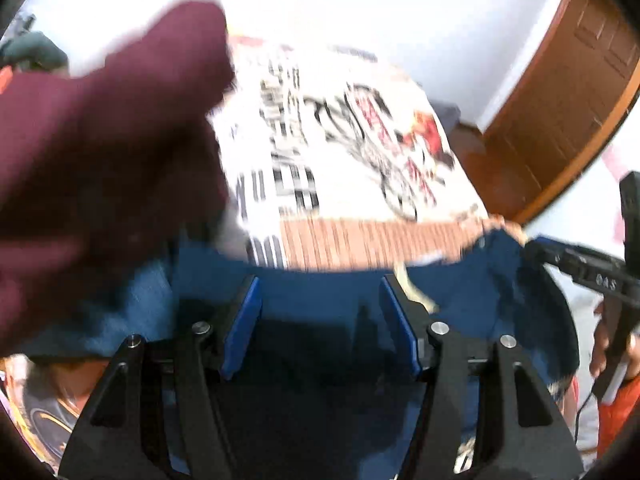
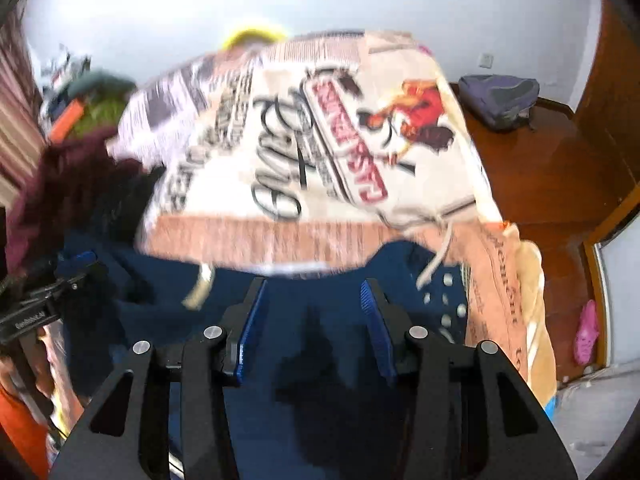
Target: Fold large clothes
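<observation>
A dark blue garment [image 1: 320, 308] with cream drawstrings lies at the near edge of a bed covered by a printed cream sheet [image 1: 340, 140]. My left gripper [image 1: 320, 296] is open just above the blue cloth, jaws wide apart. My right gripper [image 2: 314, 300] is also open over the same blue garment [image 2: 320, 340], which has white dots at its right side. A maroon garment [image 1: 100, 152] fills the left of the left wrist view and shows in the right wrist view [image 2: 72, 184]. Both views are motion-blurred.
The right gripper's body [image 1: 592, 272] shows at the right of the left view; the left gripper's body [image 2: 40, 304] at the left of the right view. A wooden door [image 1: 560, 92], a grey backpack [image 2: 500, 100] on the wooden floor, and pink slippers [image 2: 586, 332] are at the right.
</observation>
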Tool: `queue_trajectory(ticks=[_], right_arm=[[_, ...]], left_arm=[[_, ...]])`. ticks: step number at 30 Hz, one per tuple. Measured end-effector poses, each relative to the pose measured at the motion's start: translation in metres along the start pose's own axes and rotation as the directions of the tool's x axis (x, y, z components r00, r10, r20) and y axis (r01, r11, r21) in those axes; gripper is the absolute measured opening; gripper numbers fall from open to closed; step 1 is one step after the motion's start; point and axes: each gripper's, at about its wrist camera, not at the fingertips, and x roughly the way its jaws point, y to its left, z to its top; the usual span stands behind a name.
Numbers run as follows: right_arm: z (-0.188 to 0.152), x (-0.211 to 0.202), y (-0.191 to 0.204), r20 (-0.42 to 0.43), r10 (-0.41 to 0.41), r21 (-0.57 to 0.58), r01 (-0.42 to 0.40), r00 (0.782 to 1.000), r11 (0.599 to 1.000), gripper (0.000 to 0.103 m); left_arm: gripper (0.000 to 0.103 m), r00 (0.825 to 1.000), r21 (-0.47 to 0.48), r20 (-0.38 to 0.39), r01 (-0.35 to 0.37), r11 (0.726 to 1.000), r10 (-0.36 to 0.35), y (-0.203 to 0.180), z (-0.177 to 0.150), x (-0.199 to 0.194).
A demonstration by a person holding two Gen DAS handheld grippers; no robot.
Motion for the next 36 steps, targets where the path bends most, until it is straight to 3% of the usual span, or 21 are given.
queue_trajectory(ticks=[5, 12, 16, 23, 26, 31, 36], right_arm=[[-0.014, -0.008, 0.017, 0.006, 0.036, -0.049, -0.035, 0.999, 0.998, 0.044], [-0.062, -0.005, 0.046, -0.092, 0.083, -0.17, -0.098, 0.992, 0.981, 0.044], [-0.09, 0.008, 0.05, -0.163, 0.02, -0.226, -0.057, 0.986, 0.973, 0.045], [-0.123, -0.012, 0.046, -0.103, -0.036, -0.267, 0.007, 0.994, 0.964, 0.057], [-0.129, -0.024, 0.042, -0.088, -0.034, -0.239, 0.012, 0.995, 0.971, 0.06], [-0.141, -0.04, 0.04, -0.059, -0.035, -0.208, 0.022, 0.998, 0.978, 0.06], [-0.146, -0.052, 0.041, -0.039, -0.03, -0.187, 0.023, 0.999, 0.982, 0.06]], left_arm=[[0.06, 1.0, 0.047, 0.019, 0.0, 0.999, -0.001, -0.009, -0.009, -0.01], [0.06, 0.996, 0.077, -0.092, 0.026, 0.997, -0.018, -0.011, -0.059, -0.003], [0.06, 0.986, 0.069, -0.164, 0.019, 0.997, -0.007, 0.001, -0.098, 0.008], [0.06, 0.994, 0.004, -0.103, 0.031, 1.0, -0.031, 0.018, -0.134, -0.031], [0.061, 0.995, -0.012, -0.096, -0.016, 1.0, 0.015, 0.025, -0.149, -0.042], [0.061, 0.997, -0.171, -0.07, -0.024, 0.985, 0.012, 0.054, -0.163, -0.067], [0.061, 1.0, -0.317, -0.007, -0.019, 0.948, 0.018, 0.078, -0.172, -0.099]])
